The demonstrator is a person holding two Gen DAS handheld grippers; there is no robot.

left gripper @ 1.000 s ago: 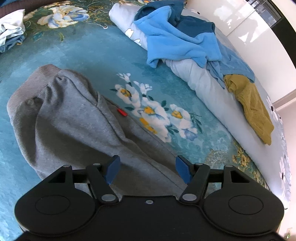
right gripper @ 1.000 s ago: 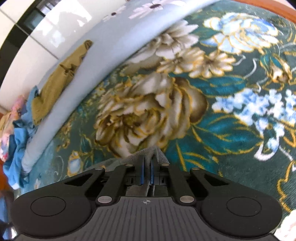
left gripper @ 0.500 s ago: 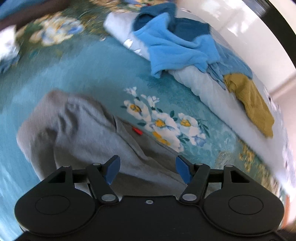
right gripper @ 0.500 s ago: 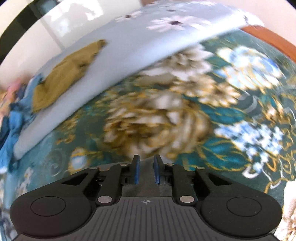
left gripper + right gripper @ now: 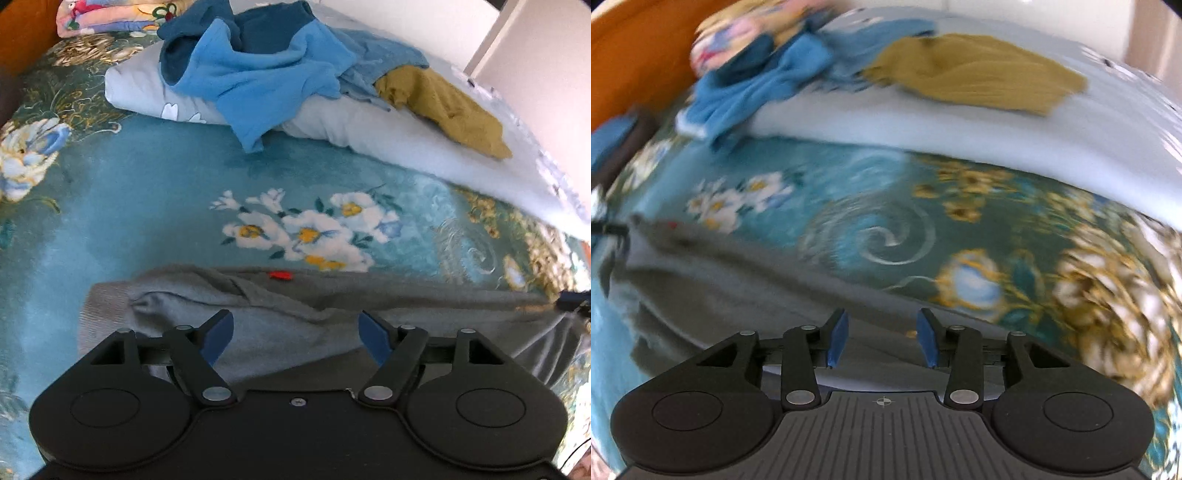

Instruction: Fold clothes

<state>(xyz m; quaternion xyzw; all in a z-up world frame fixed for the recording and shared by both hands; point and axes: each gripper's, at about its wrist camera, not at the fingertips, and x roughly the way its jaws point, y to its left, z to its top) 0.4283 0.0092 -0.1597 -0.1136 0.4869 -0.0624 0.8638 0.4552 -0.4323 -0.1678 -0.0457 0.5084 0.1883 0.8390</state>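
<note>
Grey sweatpants (image 5: 295, 306) with a small red tag (image 5: 280, 275) lie stretched across a teal floral bedspread (image 5: 147, 192). My left gripper (image 5: 297, 334) hovers over their waist end, its jaws opening wide with only flat cloth beneath them, nothing pinched. In the blurred right wrist view the same grey sweatpants (image 5: 738, 280) run from the left edge towards the right gripper (image 5: 882, 339). Its jaws are opening too, and the pads press on nothing.
A pale blue duvet roll (image 5: 369, 136) lies at the back with a blue hoodie (image 5: 266, 74) and a mustard garment (image 5: 447, 107) heaped on it. Folded colourful cloth (image 5: 107, 18) sits far left by an orange headboard (image 5: 639, 66). A white wall (image 5: 546, 74) stands on the right.
The right gripper let go of the grey cloth, opened and swung fast along the sweatpants. The left gripper rolled, so the sweatpants now lie crosswise, and its jaws widened slightly.
</note>
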